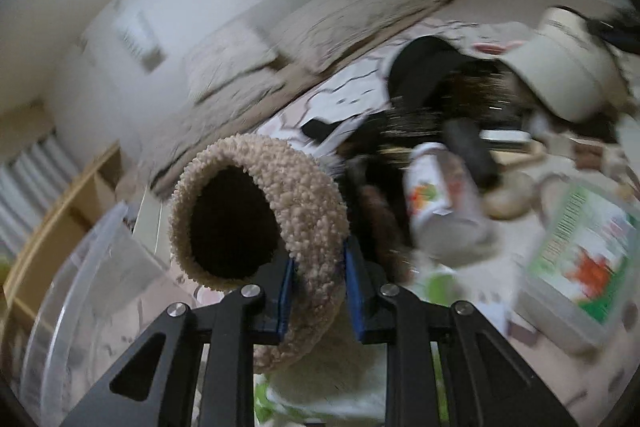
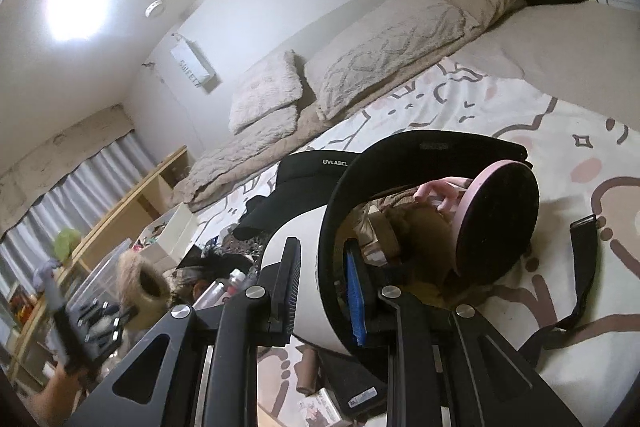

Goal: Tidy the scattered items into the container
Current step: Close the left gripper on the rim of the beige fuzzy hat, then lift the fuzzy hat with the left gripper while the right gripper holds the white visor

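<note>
1. Left wrist view: my left claw (image 1: 316, 287) is clamped on the band of a fuzzy beige fleece headband (image 1: 280, 227), its blue pads pressing either side, and the headband is lifted clear of the bed.
2. The clear plastic storage container (image 1: 92, 287) shows at the lower left of this view, just beside the headband; the picture is blurred.
3. Beyond the headband lie a white cylindrical can with orange print (image 1: 440, 203) and a clear box with a green and orange label (image 1: 576, 267), amid the clutter on the patterned white bedspread (image 1: 352, 95).
4. Right wrist view: my right claw (image 2: 320, 287) is closed on the edge of a white sun visor with a black underside (image 2: 320, 239), one finger on each face of the brim.
5. A round pink-rimmed mirror (image 2: 496, 219) stands just beyond the visor, over the bedspread's middle.
6. A black strap (image 2: 576, 275) lies toward the bed's right edge.
7. Two grey quilted pillows (image 2: 340, 79) rest along the bed's far edge.
</note>
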Available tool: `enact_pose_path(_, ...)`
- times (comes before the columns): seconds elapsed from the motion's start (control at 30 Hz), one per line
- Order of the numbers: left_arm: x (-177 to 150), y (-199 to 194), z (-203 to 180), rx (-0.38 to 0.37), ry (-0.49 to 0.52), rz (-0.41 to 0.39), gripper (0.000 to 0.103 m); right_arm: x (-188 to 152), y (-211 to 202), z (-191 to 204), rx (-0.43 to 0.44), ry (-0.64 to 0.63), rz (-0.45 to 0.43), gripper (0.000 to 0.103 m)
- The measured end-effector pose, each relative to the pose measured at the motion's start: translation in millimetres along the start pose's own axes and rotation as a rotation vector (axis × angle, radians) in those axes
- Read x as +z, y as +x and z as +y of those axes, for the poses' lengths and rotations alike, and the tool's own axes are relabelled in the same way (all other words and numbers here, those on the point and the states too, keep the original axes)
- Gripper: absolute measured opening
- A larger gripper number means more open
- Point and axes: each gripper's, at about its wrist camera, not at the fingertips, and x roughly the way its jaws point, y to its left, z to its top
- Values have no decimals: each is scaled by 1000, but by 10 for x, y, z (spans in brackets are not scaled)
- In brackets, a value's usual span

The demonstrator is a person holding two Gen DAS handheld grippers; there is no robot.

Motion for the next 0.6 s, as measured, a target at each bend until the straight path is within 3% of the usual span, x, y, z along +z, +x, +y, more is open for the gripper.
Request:
enact_pose_path(0.3, -249, -417, -528, -150, 71, -13, 23, 90, 281, -59, -37, 69, 69, 22)
enact_pose_path(0.4, -309, -429, -611, -151, 61, -16, 23, 52, 288, -37, -16, 54, 62, 10)
enact_pose_path(0.6, -325, -348, -671, -143, 32, -21, 25, -9, 107, 66, -11, 26, 42, 9)
